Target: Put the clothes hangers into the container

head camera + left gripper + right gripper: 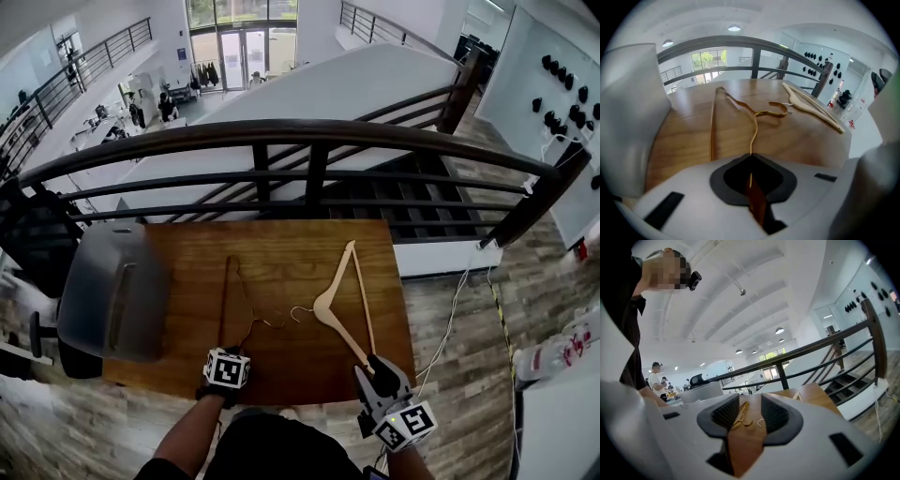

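On the wooden table (pixel 281 253) lie two hangers. The dark thin hanger (pixel 228 300) lies left of the middle, and my left gripper (pixel 229 349) is at its near end. In the left gripper view the jaws (pixel 751 161) are shut on that hanger's arm (pixel 753 126). The pale wooden hanger (pixel 342 291) lies to the right, hook towards the middle. My right gripper (pixel 377 367) is by its near end, open, with only table and the two hooks (pixel 743 414) showing between its pads. The grey container (pixel 112 291) stands at the table's left edge.
A dark metal railing (pixel 309 141) runs behind the table, with a stairwell beyond it. Cables (pixel 455 309) lie on the wood floor at the right. A black chair (pixel 33 244) stands behind the container. People (pixel 654 378) show at the left of the right gripper view.
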Motion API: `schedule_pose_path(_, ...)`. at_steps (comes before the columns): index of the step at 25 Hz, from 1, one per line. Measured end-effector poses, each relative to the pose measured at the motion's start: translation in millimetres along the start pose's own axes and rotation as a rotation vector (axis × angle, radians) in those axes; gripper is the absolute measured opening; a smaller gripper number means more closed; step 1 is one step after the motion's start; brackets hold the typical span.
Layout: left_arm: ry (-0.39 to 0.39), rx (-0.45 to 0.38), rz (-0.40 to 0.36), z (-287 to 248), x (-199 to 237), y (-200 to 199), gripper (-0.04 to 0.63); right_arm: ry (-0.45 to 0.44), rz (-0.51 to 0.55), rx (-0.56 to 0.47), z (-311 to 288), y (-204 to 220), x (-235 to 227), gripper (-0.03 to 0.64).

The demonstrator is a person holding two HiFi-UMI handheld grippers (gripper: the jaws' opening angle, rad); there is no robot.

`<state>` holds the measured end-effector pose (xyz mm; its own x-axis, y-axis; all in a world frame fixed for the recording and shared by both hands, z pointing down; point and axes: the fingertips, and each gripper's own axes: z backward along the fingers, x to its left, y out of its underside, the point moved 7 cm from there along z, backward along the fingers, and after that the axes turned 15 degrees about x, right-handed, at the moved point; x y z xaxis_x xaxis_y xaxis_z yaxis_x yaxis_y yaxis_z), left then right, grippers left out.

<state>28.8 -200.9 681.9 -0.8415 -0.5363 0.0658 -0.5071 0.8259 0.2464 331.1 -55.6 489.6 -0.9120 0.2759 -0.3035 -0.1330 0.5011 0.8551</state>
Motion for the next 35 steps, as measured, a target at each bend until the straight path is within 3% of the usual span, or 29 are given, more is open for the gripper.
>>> schedule_pose_path(3, -0.036, -0.025, -0.058, 14.7, -3.7, 9.5, 0.023, -0.028, 0.021, -0.015, 1.8, 2.4, 7.4, 0.138)
schedule_pose_path(8, -0.054, -0.12, 0.006, 44.7, 3.1, 24.1, 0.023, -0.09, 0.047, -0.02, 2.1, 5.4, 22.4, 0.132)
schedule_pose_path(14, -0.107, -0.243, -0.044, 114.6, 5.9, 27.1, 0.023, -0.164, 0.074, -0.006, -5.8, 5.5, 42.2, 0.129)
schedule_pose_path(22, -0.122, -0.39, -0.109, 201.2, 33.7, 24.1, 0.023, -0.241, 0.122, -0.029, -28.2, -8.1, 77.3, 0.126)
schedule_pose_path(28, -0.148, -0.387, -0.148, 259.2, 89.9, 52.5, 0.023, -0.285, 0.155, -0.017, -54.5, -7.5, 123.4, 0.124)
schedule_pose_path(35, -0.212, -0.301, -0.076, 279.3, 170.3, 84.9, 0.023, -0.304, 0.169, 0.004, -70.2, -11.6, 150.0, 0.124)
